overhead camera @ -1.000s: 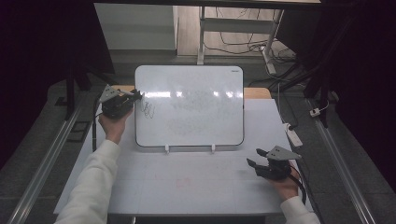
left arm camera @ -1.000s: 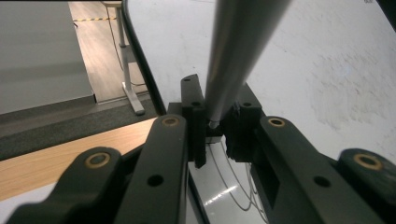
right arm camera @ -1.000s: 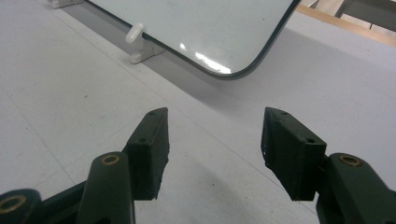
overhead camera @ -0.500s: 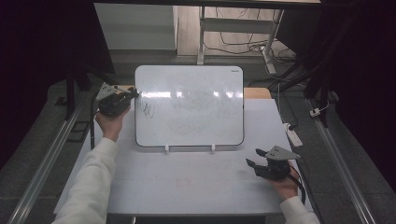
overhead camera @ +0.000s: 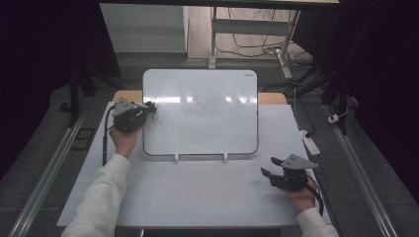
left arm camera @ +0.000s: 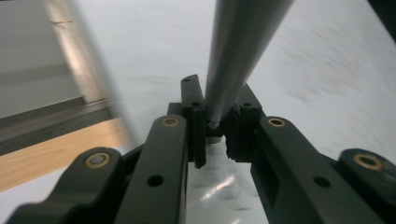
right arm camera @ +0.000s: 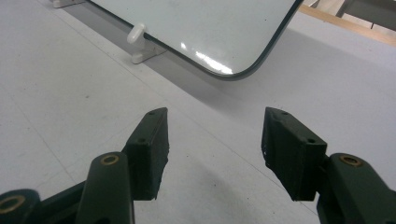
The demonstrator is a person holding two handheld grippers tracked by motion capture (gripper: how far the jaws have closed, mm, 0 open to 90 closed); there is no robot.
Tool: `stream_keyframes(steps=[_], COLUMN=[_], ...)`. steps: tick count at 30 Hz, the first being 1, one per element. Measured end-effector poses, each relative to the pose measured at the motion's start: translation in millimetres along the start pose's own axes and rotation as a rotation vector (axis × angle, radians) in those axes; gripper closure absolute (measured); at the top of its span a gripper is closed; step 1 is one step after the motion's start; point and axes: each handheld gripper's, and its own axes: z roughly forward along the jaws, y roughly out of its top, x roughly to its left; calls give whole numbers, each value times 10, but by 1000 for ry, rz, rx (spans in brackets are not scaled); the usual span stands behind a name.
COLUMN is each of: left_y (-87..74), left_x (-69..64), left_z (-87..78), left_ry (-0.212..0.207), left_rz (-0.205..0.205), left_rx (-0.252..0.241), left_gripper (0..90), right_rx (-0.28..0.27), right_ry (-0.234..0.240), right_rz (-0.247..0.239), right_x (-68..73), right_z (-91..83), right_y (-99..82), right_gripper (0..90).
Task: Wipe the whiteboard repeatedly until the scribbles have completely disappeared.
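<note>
A whiteboard (overhead camera: 200, 111) stands tilted on two white feet at the back of the white table (overhead camera: 197, 192). Faint scribbles cover its middle, and a darker scribble (overhead camera: 159, 117) sits near its left edge. My left gripper (overhead camera: 148, 105) is at that edge, shut on a dark grey marker (left arm camera: 243, 46) whose far end points at the whiteboard (left arm camera: 327, 70). In the left gripper view the jaws clamp the marker's barrel, left gripper (left arm camera: 215, 126). My right gripper (overhead camera: 268, 166) rests low at the front right, open with nothing between its jaws, right gripper (right arm camera: 215, 140), facing the whiteboard's (right arm camera: 201, 23) lower corner.
A white power strip (overhead camera: 310, 143) lies at the table's right edge. A wooden strip (overhead camera: 272, 98) shows behind the board. One of the board's white feet (right arm camera: 140, 44) stands ahead of the right gripper. Dark floor, rails and cables surround the table.
The left gripper with the marker has shifted slightly down along the board's left edge. The right gripper has stayed where it was.
</note>
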Motion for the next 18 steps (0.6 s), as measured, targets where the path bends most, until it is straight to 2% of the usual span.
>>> stream_keyframes(steps=[2,4,6,9,11,13,16,18], left_y=[-5,-12,-43,-85,-78,-55,-14,-23], left_x=[51,-5,-114,-319,-396,-366,-182,-134], left_z=[-26,-8,55,146,174,165,92,82], left_ry=[2,0,-50,-94,-99,-80,-31,-38], left_rz=[-18,-15,-15,35,61,74,11,-23], left_rx=[-3,-3,11,39,47,44,9,-1], left_gripper=[785,785,785,785,785,785,785,786], right_rx=[0,1,5,5,5,9,7,4], right_ry=[2,3,5,5,5,7,6,7], right_rz=[-1,-7,-3,-8,-8,-8,-10,-6], right_x=[6,8,13,19,20,18,20,17], right_z=[5,17,23,26,25,28,23,21], right_y=[1,0,-1,3,5,3,3,5], right_gripper=[413,413,413,413,413,413,412,412])
